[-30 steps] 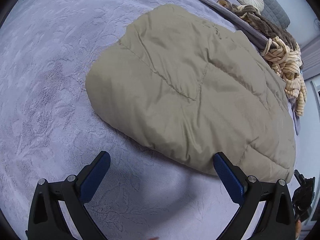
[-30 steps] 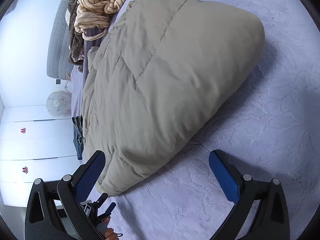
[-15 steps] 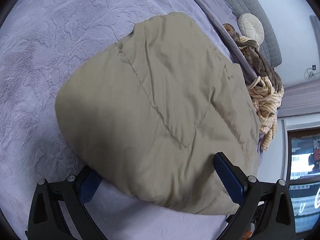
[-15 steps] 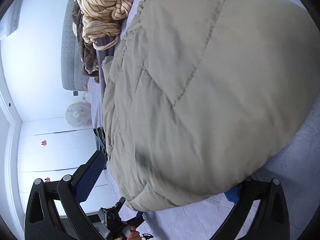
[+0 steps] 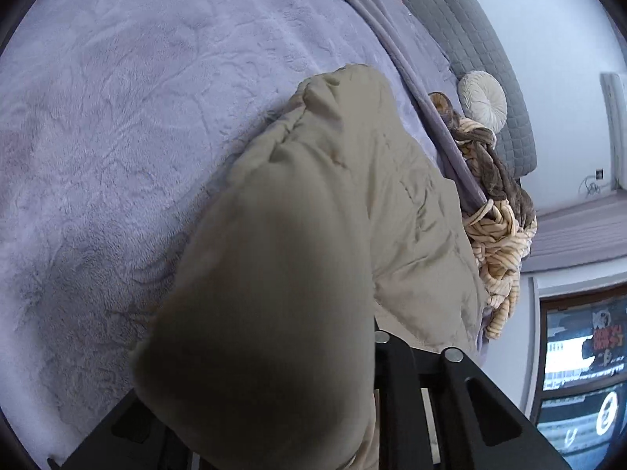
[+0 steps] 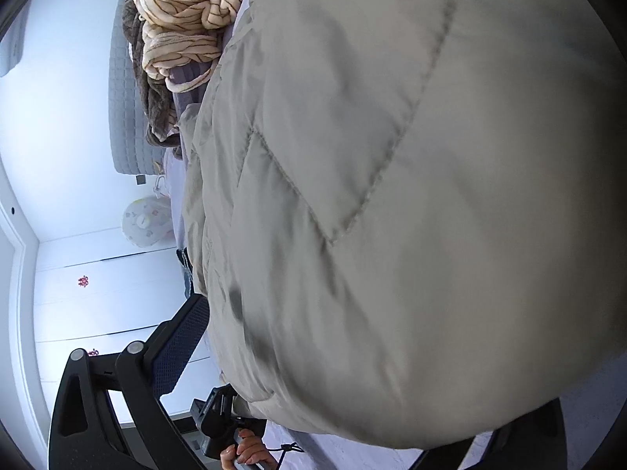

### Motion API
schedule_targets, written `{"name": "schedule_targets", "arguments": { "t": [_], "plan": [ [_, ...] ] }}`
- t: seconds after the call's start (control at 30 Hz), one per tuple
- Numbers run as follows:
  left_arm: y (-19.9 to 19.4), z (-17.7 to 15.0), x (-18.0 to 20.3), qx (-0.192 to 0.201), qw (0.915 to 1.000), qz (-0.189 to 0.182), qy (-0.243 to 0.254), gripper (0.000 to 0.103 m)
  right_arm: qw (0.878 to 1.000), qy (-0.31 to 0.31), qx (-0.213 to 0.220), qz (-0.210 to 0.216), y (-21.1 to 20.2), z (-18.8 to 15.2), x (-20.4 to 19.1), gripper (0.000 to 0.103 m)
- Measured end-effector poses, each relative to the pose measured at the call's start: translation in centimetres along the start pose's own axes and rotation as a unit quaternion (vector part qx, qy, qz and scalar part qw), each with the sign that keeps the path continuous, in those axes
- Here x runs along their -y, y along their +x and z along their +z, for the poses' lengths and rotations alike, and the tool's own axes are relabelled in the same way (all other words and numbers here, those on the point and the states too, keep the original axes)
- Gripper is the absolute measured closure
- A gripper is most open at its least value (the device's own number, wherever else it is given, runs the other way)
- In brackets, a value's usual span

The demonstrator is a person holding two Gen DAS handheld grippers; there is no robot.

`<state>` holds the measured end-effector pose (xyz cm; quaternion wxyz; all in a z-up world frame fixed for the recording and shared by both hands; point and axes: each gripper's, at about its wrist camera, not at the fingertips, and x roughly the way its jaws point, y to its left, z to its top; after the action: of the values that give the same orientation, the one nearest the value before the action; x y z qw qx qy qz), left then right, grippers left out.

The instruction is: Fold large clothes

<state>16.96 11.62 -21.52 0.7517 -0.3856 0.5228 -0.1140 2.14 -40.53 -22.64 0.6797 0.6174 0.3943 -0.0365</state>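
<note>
Both wrist views angled downward, very close over puffy beige quilted jacket (image 5: 274,293) (image 6: 392,196), shared from opposite sides

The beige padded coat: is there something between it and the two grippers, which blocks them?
Nothing visible does. The beige padded coat already lies between the jaws of both. The left gripper has just closed on its edge; the right gripper is closing around it.

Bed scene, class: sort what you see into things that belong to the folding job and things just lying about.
Part of the job:
beige padded coat
left gripper, closed on the coat's edge
right gripper, jaws around the coat

Just lying about:
striped cream garment
brown fleece
round white cushion
lilac bedspread
</note>
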Motion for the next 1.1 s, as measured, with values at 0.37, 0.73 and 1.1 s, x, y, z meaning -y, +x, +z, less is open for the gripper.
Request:
{"name": "schedule_targets", "arguments": {
  "t": [0.37, 0.73, 1.1],
  "plan": [
    [-5.3, -1.5, 4.2, 0.023, 0.9820, 0.035, 0.184, 0.087, 0.999, -0.044, 0.018, -0.009, -2.7, -2.2, -1.2, 0.082],
    [-12.6, -6.4, 0.0, -0.033, 0.9700, 0.035, 0.238, 0.087, 0.998, -0.044, 0.012, -0.037, -7.4, -10.0, 1.1, 0.082],
    [-17.9, -14.5, -7.4, -0.084, 0.9703, 0.110, 0.199, 0.074, 0.997, -0.019, -0.035, -0.069, -11.2, -15.6, 6.3, 0.070]
  ]
}}
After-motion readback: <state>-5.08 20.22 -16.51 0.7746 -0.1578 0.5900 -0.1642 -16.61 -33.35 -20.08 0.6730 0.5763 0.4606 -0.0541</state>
